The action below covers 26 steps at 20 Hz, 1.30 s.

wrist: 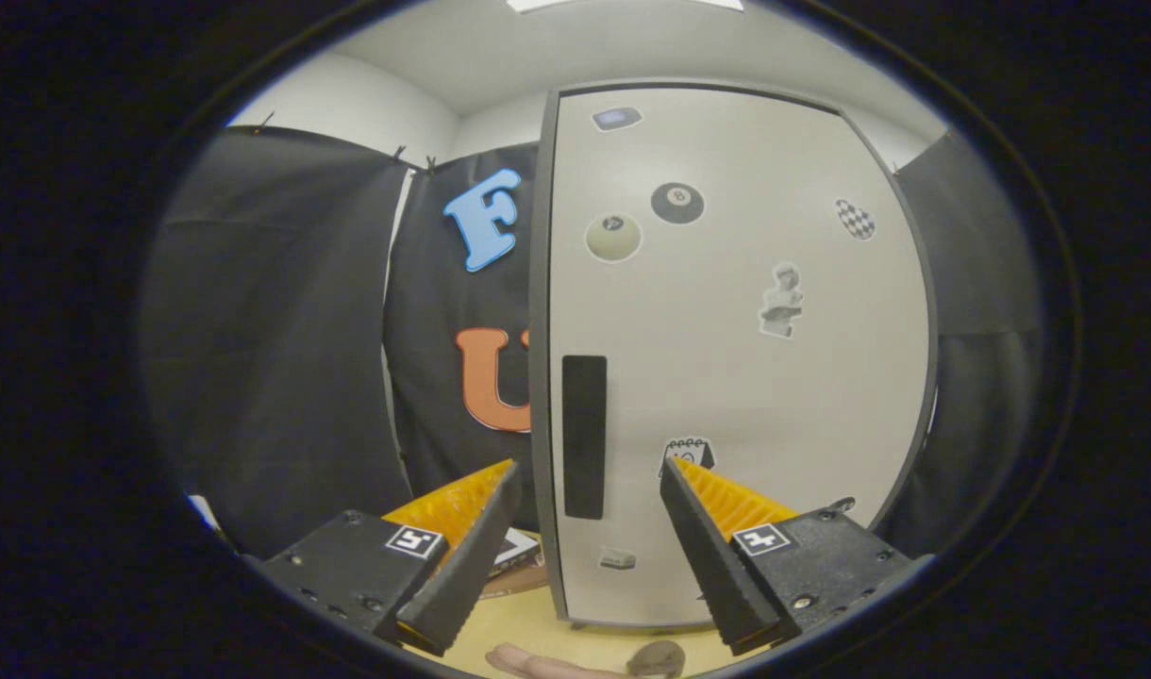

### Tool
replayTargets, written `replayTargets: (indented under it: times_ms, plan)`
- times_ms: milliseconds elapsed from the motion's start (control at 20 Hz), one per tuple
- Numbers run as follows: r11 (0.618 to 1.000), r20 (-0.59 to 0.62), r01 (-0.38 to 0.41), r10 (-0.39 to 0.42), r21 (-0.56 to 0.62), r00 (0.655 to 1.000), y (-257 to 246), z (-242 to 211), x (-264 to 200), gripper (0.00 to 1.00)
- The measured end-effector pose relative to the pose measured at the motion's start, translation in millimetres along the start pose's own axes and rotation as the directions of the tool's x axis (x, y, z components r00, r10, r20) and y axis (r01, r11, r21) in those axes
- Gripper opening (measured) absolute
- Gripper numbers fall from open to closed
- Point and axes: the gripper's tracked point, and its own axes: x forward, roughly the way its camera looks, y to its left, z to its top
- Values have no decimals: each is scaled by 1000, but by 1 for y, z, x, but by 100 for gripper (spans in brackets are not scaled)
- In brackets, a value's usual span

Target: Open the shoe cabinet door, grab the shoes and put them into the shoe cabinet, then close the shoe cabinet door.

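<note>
The tool [590,471] is released — its two fingers stand wide apart, grasping nothing, with the gap between them framing the lower part of the shoe cabinet door [736,377]. The door is closed and stands upright just ahead of the fingers on a pale yellow worktop [538,622]. A dark vertical handle [584,436] sits near the door's left edge, just beyond the fingertips and closer to the left finger [472,542] than to the right finger [703,538]. Several stickers dot the door — a black billiard ball [677,203], a cream ball [613,237] and a small bust [781,300] among them. Black cloth [283,330] hangs behind and beside the cabinet. A person's hand [538,663] shows low, below the fingers.
</note>
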Motion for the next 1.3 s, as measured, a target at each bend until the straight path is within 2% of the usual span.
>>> replayTargets:
  times_ms: [150, 250, 350, 450, 500, 650, 850, 1050, 1300]
  plan:
    - [999, -25, 44, -44, 3, 999, -9, -1, 33, 93]
    - [999, -38, 17, -16, 36, 999, -3, -1, 50, 84]
    - [997, -48, -22, 26, 79, 999, 5, -1, 54, 61]
    - [997, -48, -32, 35, 64, 998, 4, -1, 53, 36]
    - [998, -53, -35, 37, 49, 998, 3, -2, 52, 33]
    - [994, -47, -95, 98, 62, 994, 5, -2, 44, 29]
    - [987, -29, -159, 160, 37, 987, 1, -1, 31, 29]
    - [978, -61, -205, 207, 37, 976, -1, 1, 13, 28]
    - [955, -78, -298, 298, 16, 951, -16, 0, -36, 28]
